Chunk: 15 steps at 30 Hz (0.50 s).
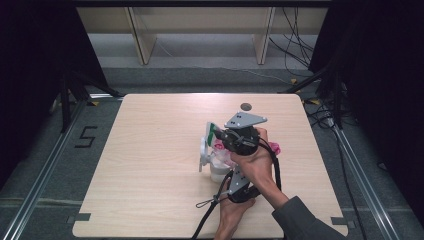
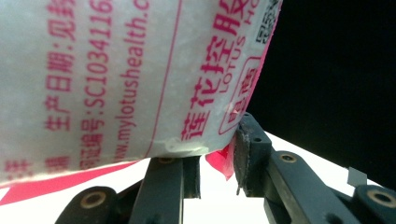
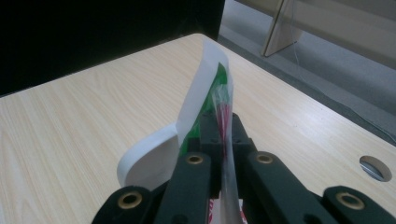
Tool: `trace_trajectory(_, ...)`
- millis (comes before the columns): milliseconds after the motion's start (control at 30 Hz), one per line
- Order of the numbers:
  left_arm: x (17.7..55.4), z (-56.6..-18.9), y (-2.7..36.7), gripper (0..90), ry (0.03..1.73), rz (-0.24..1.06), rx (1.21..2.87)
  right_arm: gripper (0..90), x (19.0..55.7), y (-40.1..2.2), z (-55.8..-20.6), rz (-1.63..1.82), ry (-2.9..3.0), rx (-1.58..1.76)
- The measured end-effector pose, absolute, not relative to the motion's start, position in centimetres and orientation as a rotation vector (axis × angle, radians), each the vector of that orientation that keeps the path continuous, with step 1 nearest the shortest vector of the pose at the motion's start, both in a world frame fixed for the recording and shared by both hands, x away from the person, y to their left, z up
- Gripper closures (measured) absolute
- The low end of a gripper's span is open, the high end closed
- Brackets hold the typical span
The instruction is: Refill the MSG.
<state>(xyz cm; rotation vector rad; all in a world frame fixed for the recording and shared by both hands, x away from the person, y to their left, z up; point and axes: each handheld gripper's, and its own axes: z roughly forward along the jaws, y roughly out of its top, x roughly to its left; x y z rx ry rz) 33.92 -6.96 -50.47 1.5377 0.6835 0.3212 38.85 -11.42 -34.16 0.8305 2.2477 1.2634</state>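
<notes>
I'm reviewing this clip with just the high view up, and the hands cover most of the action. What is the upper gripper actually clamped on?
Observer: The right gripper has its jaws shut on the thin top edge of a plastic bag, pinched flat beside a white and green card.
Operator: And the lower gripper?
Observer: The left gripper pinches the bag's lower corner, where a red edge pokes out between the jaws.
Operator: Any markings on the bag?
Observer: Yes, the left gripper view shows pink Chinese print, the word LOTUS and part of a QR code on whitish contents.
</notes>
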Motion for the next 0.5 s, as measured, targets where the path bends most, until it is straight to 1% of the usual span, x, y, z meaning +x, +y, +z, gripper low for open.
trace_trajectory(500,33.9,-50.38,-6.96,73.5,0.673,0.323,1.539,89.7,38.97,-11.2,-34.18,1.254,2.252,0.825)
